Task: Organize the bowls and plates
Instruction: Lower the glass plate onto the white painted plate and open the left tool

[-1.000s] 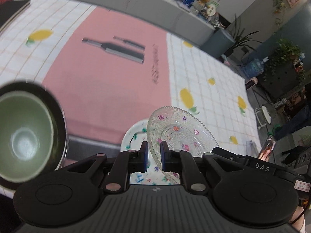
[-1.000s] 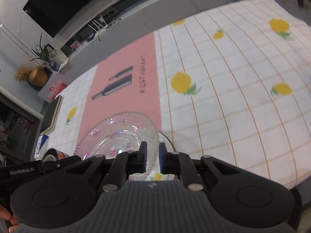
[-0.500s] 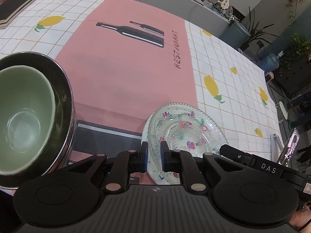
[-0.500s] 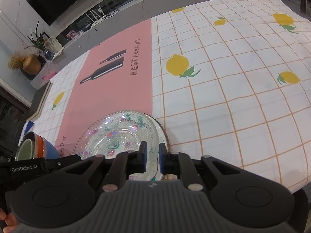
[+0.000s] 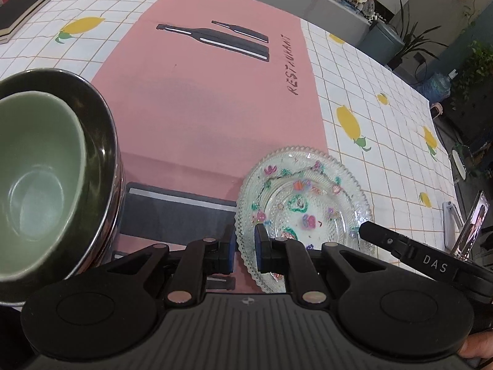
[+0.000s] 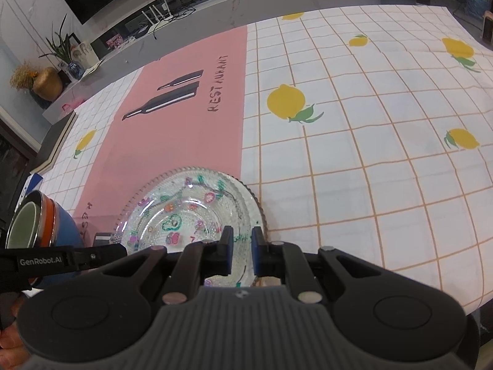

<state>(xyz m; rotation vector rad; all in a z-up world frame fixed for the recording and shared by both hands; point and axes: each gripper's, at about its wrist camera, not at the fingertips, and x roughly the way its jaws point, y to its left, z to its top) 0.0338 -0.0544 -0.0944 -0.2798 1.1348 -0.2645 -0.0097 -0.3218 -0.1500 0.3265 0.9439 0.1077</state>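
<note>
A clear glass plate (image 5: 303, 203) with painted flowers lies on the tablecloth near its front edge. It also shows in the right wrist view (image 6: 191, 206). My left gripper (image 5: 243, 248) has its jaws slightly apart astride the plate's left rim. My right gripper (image 6: 240, 251) stands over the plate's right rim with a small gap between its jaws. A green bowl (image 5: 37, 166) sits nested in a dark steel bowl (image 5: 101, 141) at the left. In the right wrist view that stack (image 6: 46, 225) has blue and orange sides.
The table carries a lemon-print cloth (image 6: 369, 129) with a pink "RESTAURANT" runner (image 5: 200, 92). A dark notebook (image 5: 24, 6) lies at the far left corner. The table's front edge (image 6: 446, 305) is close below my right gripper.
The glass plate has come down from a tilted, lifted pose to lie flat on the cloth. Both grippers' jaws have opened a little around its rim.
</note>
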